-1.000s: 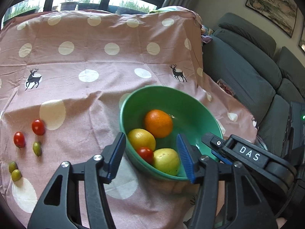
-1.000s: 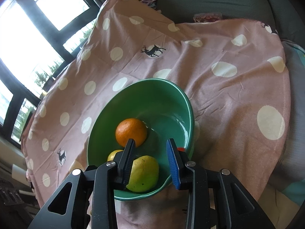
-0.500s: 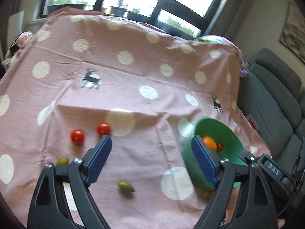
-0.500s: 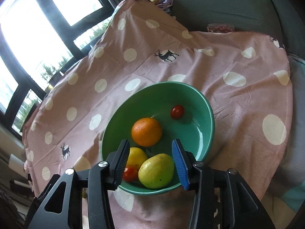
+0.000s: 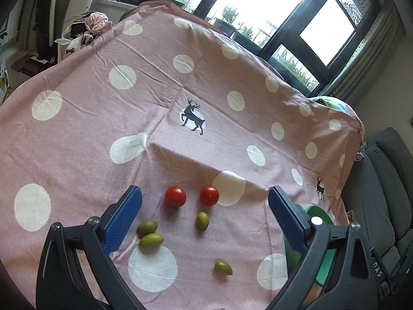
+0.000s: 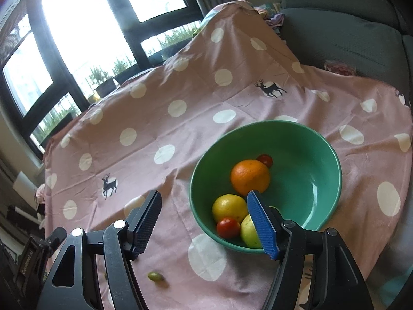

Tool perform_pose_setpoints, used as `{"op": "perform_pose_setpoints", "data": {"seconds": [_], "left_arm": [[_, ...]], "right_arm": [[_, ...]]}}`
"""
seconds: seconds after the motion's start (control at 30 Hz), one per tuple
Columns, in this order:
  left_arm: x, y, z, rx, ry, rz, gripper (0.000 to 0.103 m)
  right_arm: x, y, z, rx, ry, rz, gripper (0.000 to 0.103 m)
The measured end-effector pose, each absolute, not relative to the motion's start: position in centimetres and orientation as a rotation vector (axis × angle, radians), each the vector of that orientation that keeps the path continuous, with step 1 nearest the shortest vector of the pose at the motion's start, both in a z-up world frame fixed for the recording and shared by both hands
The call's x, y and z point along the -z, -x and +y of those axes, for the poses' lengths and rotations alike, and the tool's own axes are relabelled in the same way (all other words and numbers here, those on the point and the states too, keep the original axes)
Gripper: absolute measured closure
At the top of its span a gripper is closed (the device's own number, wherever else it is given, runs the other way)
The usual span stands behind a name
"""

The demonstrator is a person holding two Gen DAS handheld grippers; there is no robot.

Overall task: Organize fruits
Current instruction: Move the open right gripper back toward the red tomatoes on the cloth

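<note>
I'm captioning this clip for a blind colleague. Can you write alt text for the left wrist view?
Two red cherry tomatoes and four small green oval fruits lie loose on a pink polka-dot cloth, framed by the left claw, its blue-padded jaws opening with nothing between them. A green bowl peeks out behind the right-hand jaw.

Green bowl point(image 6: 327, 155) on pink white-dotted cloth point(image 6: 180, 118).

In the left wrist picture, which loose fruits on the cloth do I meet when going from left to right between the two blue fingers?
Pair of green olives → left red tomato → single green olive → right red tomato → lone green olive nearest the camera.
</note>
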State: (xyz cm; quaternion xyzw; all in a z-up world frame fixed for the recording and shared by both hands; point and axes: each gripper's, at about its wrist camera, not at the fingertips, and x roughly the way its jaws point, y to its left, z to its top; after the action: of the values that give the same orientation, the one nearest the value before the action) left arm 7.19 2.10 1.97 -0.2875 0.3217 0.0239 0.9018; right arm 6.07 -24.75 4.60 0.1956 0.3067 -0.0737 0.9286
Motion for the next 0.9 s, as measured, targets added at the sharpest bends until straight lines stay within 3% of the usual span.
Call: {"op": "perform_pose_setpoints", "data": {"seconds": [0.9], "left_arm": [[0.6, -11.0, 4.7, -0.149, 0.585, 0.750, 0.004]], "right_arm": [[-5.5, -10.0, -19.2, 0.044, -0.288, 0.675, 0.033]]}}
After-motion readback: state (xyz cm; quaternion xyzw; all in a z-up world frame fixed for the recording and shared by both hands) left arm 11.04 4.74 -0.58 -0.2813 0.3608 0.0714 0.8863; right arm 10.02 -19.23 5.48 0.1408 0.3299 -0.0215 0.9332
